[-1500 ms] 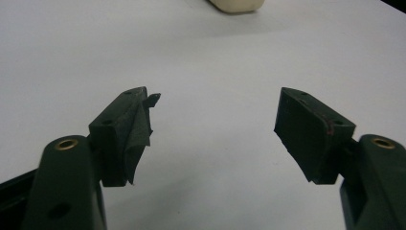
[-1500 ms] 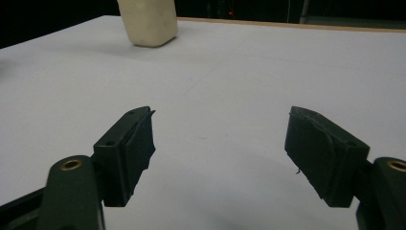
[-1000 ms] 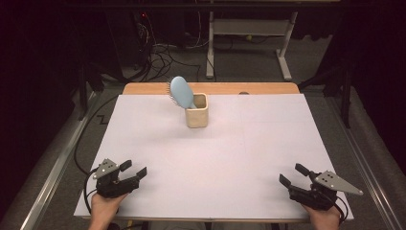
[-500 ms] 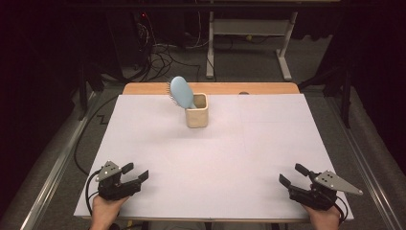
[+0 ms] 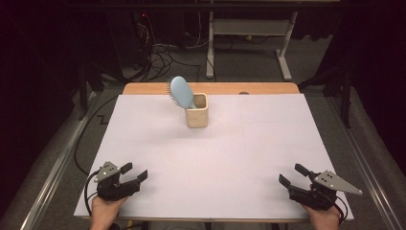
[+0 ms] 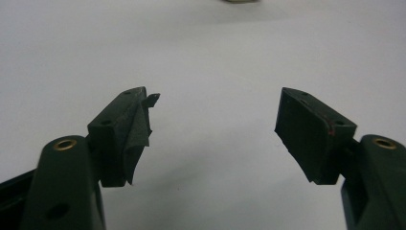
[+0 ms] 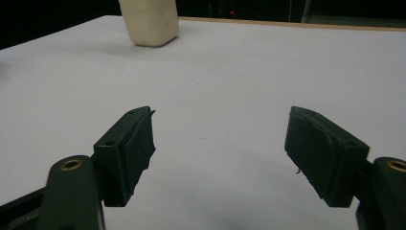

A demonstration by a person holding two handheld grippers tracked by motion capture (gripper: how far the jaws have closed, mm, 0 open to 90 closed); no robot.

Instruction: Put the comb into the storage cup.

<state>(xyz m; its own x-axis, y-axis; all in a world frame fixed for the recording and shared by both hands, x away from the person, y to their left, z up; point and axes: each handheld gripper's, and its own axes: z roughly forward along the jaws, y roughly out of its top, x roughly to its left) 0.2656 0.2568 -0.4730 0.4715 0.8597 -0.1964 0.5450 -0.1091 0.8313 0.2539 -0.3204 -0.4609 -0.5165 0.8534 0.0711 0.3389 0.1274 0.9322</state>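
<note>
High view: blue hairbrush (image 5: 181, 93) stands head-up in the beige cup (image 5: 197, 116); left gripper (image 5: 135, 173) and right gripper (image 5: 291, 175), well short of the cup, jaws wide and empty. Seemingly no handling underway.

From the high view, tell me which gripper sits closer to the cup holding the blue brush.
The left gripper: the cup with the blue brush stands left of the table's middle, farther from the right gripper.

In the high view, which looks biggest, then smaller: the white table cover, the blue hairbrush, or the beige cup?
1. White table cover, by far the largest.
2. Blue hairbrush and beige square cup look about alike; the brush's handle is hidden inside the cup, so no ranking.
</note>
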